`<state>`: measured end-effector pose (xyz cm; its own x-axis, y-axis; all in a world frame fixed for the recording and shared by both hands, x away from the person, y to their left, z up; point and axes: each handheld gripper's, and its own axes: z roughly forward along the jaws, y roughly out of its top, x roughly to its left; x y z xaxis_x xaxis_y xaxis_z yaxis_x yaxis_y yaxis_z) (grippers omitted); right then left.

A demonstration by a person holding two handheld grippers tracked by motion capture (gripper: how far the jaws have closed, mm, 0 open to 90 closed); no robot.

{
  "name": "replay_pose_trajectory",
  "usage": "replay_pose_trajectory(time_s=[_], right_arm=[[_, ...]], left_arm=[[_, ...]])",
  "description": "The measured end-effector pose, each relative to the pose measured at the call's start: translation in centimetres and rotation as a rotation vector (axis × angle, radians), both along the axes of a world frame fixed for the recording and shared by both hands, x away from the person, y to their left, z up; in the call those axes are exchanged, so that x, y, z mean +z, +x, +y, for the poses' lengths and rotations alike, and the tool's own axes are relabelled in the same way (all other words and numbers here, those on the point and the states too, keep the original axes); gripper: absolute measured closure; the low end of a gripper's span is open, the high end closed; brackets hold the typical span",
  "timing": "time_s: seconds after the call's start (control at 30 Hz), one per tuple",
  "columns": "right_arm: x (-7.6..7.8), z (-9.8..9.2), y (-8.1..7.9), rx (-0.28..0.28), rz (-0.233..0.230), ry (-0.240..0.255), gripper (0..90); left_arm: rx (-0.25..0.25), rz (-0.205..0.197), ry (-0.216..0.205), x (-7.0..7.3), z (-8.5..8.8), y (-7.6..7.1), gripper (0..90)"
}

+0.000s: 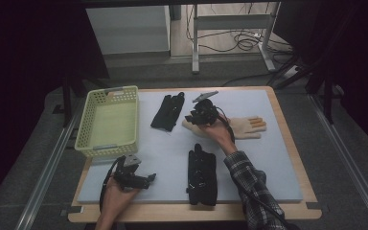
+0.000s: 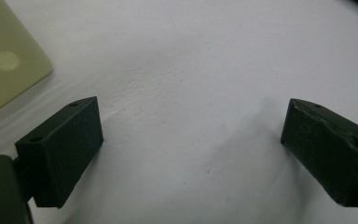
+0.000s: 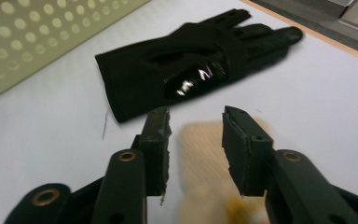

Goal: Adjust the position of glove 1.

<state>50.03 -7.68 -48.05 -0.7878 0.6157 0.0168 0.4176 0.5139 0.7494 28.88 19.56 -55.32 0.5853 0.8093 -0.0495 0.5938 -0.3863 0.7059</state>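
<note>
On the grey mat (image 1: 249,158), the right gripper (image 1: 197,116) hovers part-open over the beige glove (image 1: 242,127); left gripper (image 1: 146,180) released.

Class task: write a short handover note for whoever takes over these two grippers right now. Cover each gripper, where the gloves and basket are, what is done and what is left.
Left gripper: open, holding nothing, low over the mat near the basket's front corner.
Right gripper: jaws apart over the cuff end of the beige glove; whether they pinch it cannot be told.
Black glove lies beside the basket; a second black glove lies at the front edge of the mat.
Basket holds no glove.
Done: nothing binned. Probably left: all three gloves, if they go in the basket.
</note>
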Motion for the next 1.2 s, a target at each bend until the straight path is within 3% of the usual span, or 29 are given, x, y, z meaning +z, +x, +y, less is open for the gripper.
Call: replay_pose_trajectory(time_s=[0.2, 0.33, 0.5, 0.6, 0.7, 0.83, 1.0, 1.1, 1.2], right_arm=[[-1.3, 2.8, 1.2, 0.0, 0.035, 0.03, 64.0], [-2.2, 4.2, 1.8, -0.011, 0.036, 0.031, 59.8], [-3.4, 5.9, 2.2, -0.015, 0.017, -0.003, 45.6], [-4.2, 6.8, 2.6, -0.015, 0.027, -0.021, 44.5], [-4.9, 7.7, 2.6, -0.023, 0.016, -0.101, 55.3], [-4.9, 7.9, 2.3, -0.045, -0.011, -0.111, 84.4], [-4.0, 7.9, 1.4, -0.038, -0.035, -0.146, 87.6], [-2.5, 7.1, -0.2, -0.008, -0.017, -0.104, 87.6], [-1.2, 6.1, -2.9, 0.035, 0.024, -0.066, 87.0]], left_arm=[[0.001, 0.0, -0.002, 0.0, 0.0, 0.0, 5.8], [0.0, 0.0, -0.002, 0.0, 0.0, 0.0, 5.8], [0.0, 0.0, -0.003, 0.0, 0.0, 0.0, 5.8], [0.0, 0.0, -0.003, 0.0, 0.0, 0.0, 5.8], [0.0, 0.0, -0.003, 0.0, 0.0, 0.0, 5.8], [0.0, 0.0, -0.003, 0.0, 0.0, 0.0, 5.8], [0.0, 0.001, -0.003, 0.0, 0.0, 0.0, 5.8], [0.0, 0.002, -0.003, 0.0, 0.0, 0.0, 5.8], [0.001, 0.001, -0.003, 0.0, 0.0, 0.0, 5.8]])
